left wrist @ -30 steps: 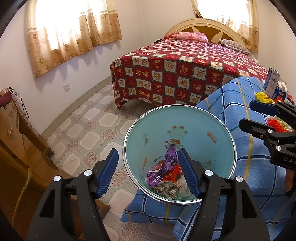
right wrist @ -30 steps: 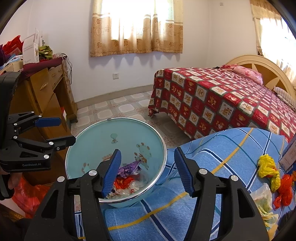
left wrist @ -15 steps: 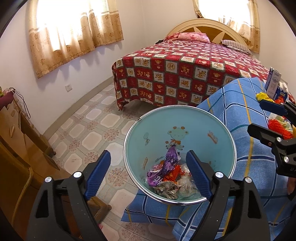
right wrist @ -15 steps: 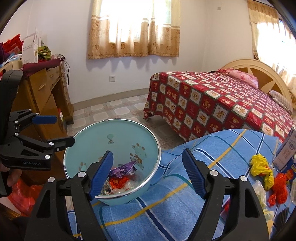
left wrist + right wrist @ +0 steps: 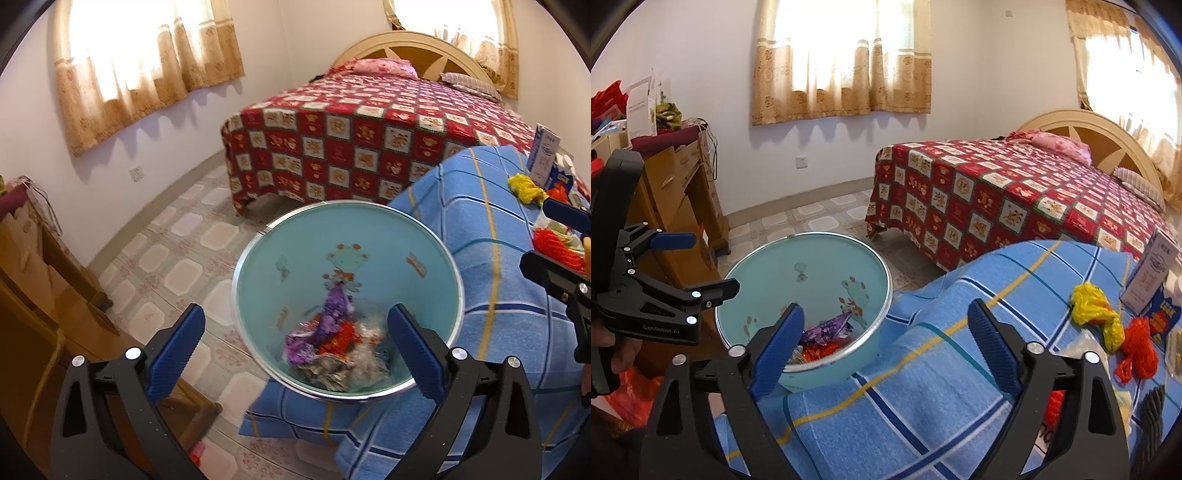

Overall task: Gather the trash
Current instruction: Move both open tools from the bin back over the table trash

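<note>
Both claws gape wide and empty: left claw [image 5: 293, 352], right claw [image 5: 888, 341]. Basin [image 5: 809, 266] sits half off the blue blanket [image 5: 960, 369]; a nudge could tip it. Yellow bag [image 5: 1095, 310] lies well apart

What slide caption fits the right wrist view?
Open right tongs above blue blanket, teal bin holding wrappers.

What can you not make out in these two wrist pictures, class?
- Wrappers in the round teal metal bin: blurred in the left wrist view, partly hidden by a blue finger pad in the right.
- Print on the white carton: too small.
- Dark ribbed object: cut off by the right view's edge.
</note>
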The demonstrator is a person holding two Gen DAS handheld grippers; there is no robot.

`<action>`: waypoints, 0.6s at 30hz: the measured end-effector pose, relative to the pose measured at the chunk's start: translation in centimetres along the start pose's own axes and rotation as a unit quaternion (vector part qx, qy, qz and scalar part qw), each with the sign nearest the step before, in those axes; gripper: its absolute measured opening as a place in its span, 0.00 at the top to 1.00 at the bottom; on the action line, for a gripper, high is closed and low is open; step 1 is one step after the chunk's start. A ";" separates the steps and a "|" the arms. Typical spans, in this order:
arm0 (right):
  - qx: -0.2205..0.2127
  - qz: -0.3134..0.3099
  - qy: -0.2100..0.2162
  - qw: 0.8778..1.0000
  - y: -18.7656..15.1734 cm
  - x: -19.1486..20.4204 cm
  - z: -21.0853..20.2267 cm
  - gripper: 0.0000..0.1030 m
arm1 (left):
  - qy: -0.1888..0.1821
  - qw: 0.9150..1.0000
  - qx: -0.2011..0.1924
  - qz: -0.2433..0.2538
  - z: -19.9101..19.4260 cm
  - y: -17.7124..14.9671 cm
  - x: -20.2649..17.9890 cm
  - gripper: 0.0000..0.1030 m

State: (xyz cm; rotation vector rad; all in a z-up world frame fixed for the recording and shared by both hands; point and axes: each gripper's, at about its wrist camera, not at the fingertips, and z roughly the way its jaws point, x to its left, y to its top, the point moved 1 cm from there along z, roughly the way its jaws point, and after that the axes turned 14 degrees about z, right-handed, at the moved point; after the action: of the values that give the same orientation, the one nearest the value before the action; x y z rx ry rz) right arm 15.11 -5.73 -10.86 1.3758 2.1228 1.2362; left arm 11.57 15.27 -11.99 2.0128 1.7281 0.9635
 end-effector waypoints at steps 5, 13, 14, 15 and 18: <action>0.009 0.003 -0.023 1.000 -0.8 -1.3 -1.3 0.12 | -0.019 1.000 0.008 0.009 0.7 0.1 -1.9 0.06; -0.002 0.036 -0.058 0.998 -1.3 -4.6 -4.4 0.10 | -0.041 0.998 0.001 0.053 0.7 1.1 -6.3 0.06; -0.004 0.036 -0.061 0.997 -1.4 -4.9 -4.6 0.10 | -0.044 0.997 -0.002 0.058 0.6 1.4 -6.9 0.06; -0.006 0.037 -0.068 0.997 -1.6 -5.3 -5.0 0.10 | -0.047 0.997 -0.005 0.062 0.6 1.6 -7.5 0.06; -0.007 0.042 -0.080 0.996 -2.0 -6.4 -5.9 0.10 | -0.053 0.996 -0.010 0.072 0.5 2.1 -8.9 0.06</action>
State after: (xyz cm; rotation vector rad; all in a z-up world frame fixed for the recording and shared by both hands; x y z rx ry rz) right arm 13.17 -14.45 -10.25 1.5179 1.9637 1.1268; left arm 13.07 6.41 -13.58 2.1577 1.5313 0.8958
